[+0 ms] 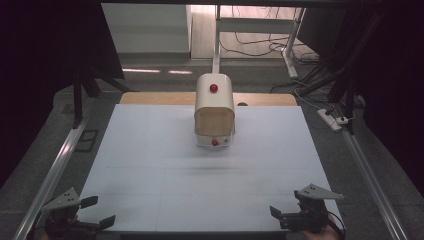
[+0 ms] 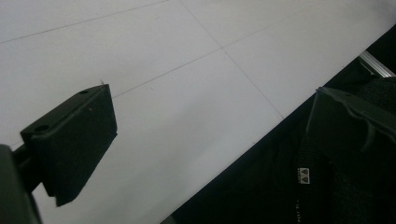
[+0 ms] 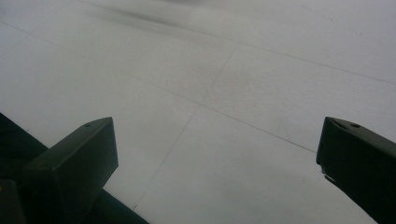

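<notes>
Bread box stands far from both claws

Bread box (image 1: 214, 111), cream-coloured with a rounded top, sits upright on the far half of the white tabletop (image 1: 150, 165), roughly on the centre line. Its wooden roll-front faces the person. One red knob (image 1: 214, 88) shows on top of the box, and a second red knob (image 1: 215, 142) sits low on the front edge. Behind the box, a strip of bare wood (image 1: 150, 98) runs along the far side of the tabletop.

Nothing touches the box. Both claws wait at the near edge of the tabletop, well apart from it, with open white surface between.

At the near left corner, the left claw (image 1: 99, 212) is released, its two black jaws spread and pointing inward across the tabletop. From the left gripper view, the left claw (image 2: 210, 140) hangs over the tabletop's near edge, with dark cloth beyond it.

At the near right corner, the right claw (image 1: 281, 216) is likewise released, jaws parted and grasping nothing. From the right gripper view, the right claw (image 3: 217, 158) has only white tabletop between its widely spaced jaws.
</notes>
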The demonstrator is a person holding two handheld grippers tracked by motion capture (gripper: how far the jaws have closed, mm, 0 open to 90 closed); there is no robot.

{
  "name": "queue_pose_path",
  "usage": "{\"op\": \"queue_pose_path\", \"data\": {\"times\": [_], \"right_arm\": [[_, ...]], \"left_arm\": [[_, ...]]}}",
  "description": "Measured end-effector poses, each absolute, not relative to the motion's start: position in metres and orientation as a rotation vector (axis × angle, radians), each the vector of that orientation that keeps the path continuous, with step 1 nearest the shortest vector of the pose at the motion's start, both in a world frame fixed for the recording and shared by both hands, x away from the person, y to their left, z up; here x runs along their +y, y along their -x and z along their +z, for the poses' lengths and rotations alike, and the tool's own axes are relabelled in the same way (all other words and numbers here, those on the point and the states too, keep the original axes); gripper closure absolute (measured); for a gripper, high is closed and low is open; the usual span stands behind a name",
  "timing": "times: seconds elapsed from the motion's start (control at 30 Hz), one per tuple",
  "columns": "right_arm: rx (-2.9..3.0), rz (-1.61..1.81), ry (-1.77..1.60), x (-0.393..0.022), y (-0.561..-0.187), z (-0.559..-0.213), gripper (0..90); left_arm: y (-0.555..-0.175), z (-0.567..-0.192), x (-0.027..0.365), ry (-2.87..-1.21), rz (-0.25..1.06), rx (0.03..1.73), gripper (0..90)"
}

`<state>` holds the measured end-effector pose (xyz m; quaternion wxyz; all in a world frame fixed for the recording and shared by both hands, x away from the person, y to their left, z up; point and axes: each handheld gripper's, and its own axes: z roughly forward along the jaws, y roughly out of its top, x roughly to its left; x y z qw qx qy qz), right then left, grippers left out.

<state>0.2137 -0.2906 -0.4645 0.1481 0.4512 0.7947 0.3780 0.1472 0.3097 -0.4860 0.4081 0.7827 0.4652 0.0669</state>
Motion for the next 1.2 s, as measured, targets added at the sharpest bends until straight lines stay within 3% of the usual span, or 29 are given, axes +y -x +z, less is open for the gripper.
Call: {"op": "queue_pose_path", "data": {"times": [1.2], "right_arm": [[2.351, 1.098, -1.294, -0.289, -0.217, -0.466, 0.0]], "left_arm": [[-0.169, -0.476, 0.286, -2.02, 0.251, 1.06, 0.0]]}}
